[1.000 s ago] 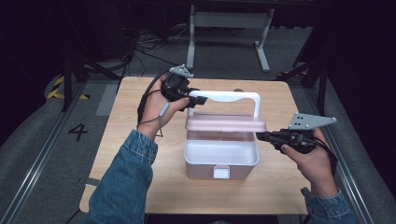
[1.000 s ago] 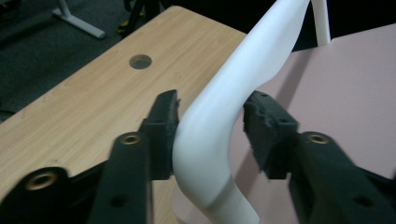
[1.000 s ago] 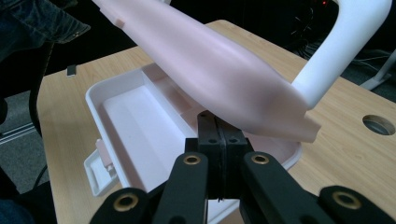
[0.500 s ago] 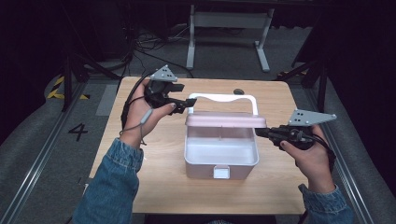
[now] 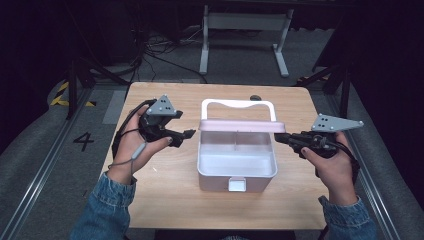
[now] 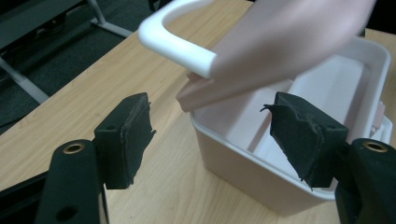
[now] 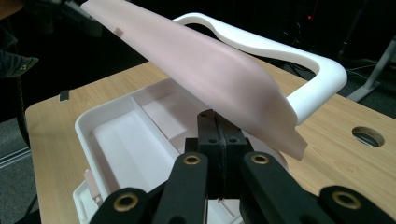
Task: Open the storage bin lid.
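Pink lid (image 5: 242,125) raised; left tool (image 5: 186,137) beside box (image 5: 237,178), apart.

Bare tabletop (image 5: 165,195) left of and in front of the white box (image 5: 235,167): free passage. Raised pink lid (image 5: 240,125) and white handle (image 5: 237,104) blocking the box's far side. Open from above into the box. Right claw (image 5: 279,138) at the lid's right end.

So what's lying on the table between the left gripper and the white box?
Nothing: in the high view, bare wooden tabletop separates the left gripper from the white box.
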The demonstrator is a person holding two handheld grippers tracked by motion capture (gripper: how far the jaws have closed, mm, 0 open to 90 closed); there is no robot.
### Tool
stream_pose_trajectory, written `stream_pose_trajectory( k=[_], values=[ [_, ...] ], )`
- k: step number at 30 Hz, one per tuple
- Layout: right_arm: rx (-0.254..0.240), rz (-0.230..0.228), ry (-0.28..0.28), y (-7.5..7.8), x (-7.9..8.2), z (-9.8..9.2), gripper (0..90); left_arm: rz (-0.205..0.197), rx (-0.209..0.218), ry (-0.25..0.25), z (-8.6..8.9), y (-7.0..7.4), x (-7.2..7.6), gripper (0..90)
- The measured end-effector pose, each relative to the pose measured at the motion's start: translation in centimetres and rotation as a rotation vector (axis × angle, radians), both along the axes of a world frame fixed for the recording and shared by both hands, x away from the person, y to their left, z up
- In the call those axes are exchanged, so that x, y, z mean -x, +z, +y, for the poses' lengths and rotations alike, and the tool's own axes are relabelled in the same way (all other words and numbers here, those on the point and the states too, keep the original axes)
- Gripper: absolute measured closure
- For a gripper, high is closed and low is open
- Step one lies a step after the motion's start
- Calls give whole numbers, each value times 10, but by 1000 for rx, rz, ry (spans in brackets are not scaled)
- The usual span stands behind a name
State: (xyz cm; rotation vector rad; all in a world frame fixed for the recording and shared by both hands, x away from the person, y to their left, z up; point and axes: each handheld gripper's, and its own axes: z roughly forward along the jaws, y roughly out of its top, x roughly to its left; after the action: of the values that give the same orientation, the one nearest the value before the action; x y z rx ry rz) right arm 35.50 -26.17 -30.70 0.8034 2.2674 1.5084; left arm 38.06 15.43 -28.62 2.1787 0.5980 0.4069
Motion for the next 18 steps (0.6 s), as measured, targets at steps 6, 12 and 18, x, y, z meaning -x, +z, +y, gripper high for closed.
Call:
stream_pose_trajectory(
  k=[6,12,18],
  values=[
    [-2,10,2,0,0,0,900,-46,-21,-47,-11,-7,4,272],
    [-4,22,7,-1,-1,-1,900,-62,15,-56,-24,-8,0,281],
    [-12,31,9,-1,-1,-2,893,-104,38,-75,-35,-5,0,309]
  ],
)
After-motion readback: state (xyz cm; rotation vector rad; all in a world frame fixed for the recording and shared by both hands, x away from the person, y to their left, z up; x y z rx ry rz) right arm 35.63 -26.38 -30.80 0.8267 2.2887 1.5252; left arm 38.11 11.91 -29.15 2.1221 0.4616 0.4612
